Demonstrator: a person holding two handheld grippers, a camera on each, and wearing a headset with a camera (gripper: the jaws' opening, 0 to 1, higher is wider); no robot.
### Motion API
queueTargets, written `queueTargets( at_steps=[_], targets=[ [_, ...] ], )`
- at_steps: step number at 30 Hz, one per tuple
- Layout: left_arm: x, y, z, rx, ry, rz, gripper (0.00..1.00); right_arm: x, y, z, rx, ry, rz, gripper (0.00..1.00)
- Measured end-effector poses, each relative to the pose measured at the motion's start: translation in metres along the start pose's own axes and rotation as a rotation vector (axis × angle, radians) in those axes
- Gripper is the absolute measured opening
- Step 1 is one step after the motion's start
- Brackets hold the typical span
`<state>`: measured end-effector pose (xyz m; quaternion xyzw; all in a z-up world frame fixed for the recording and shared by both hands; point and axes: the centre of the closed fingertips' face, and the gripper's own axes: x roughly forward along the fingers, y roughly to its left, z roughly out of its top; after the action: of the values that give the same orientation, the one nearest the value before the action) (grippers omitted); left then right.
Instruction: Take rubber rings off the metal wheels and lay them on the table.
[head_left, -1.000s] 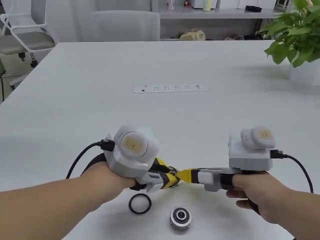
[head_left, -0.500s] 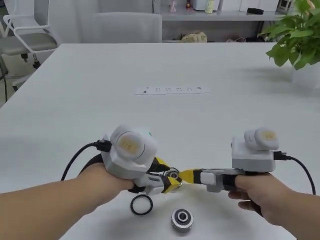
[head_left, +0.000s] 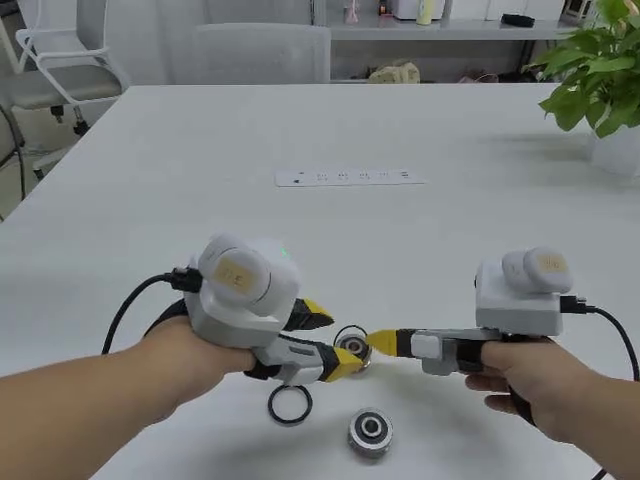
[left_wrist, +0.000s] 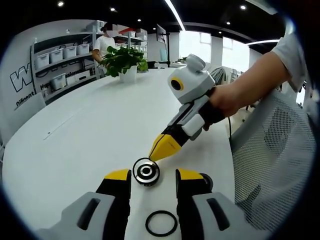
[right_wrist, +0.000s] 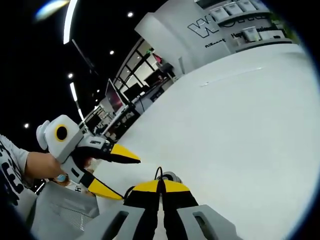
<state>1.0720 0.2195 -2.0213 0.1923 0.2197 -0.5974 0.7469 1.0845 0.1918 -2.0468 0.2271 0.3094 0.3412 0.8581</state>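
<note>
Near the front edge of the white table: left gripper spread wide, holding nothing, jaws to either side of a metal wheel; right gripper shut tight, tips pinching a thin black rubber ring just above that wheel. Closer in, bare second wheel flat on the table, loose black ring lying just beside it, clear of both grippers.

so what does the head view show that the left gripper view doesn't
Head view: the left hand gripping the white body of the left claw, plus its black cable. Left gripper view: wall shelves with bins and a person standing beside them. Both: the metal wheel between the two claws, the loose rubber ring on the table, the right claw and the plant.
</note>
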Motion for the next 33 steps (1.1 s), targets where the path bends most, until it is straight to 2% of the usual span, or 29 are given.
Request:
queueTargets(
  at_steps=[8,20,33],
  targets=[
    [-0.014,0.0,0.008,-0.015,-0.031,0.005,0.37,-0.001,0.002,0.003,0.002,-0.005,0.005,0.0],
    [-0.034,-0.009,0.018,-0.013,-0.069,-0.002,0.45,-0.003,0.01,0.008,-0.006,-0.012,0.017,0.0],
    [-0.052,-0.013,0.014,-0.007,-0.07,0.006,0.52,-0.005,0.022,0.014,-0.01,-0.016,0.042,0.0]
  ],
)
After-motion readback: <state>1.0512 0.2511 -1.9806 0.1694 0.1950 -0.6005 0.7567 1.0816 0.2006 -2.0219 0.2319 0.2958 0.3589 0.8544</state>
